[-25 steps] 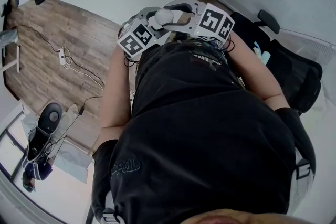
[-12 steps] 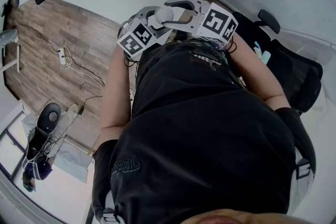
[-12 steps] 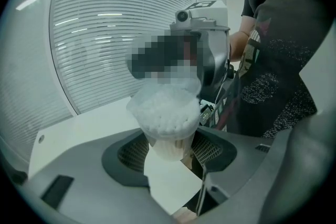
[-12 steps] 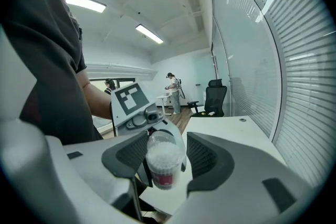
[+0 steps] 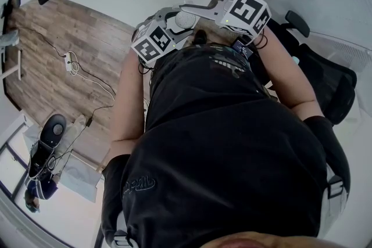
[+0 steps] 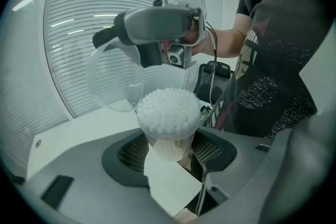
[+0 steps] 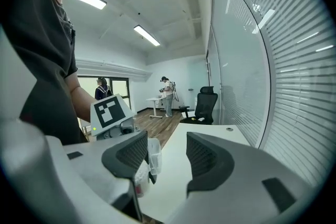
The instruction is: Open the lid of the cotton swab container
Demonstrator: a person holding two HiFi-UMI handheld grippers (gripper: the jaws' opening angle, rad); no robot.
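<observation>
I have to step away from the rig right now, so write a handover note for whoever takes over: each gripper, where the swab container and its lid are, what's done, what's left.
Left gripper: shut on the cotton swab container, swab heads up.
Right gripper: open, gripping nothing; in the left gripper view it sits above the container, one jaw tip near the lid's rim. I cannot tell if they touch.
Lid: clear, swung up off the mouth to one side. The swabs are exposed.
Done: the lid looks open.
Left: probably just draw the right gripper clear and check that the lid stays back.
</observation>
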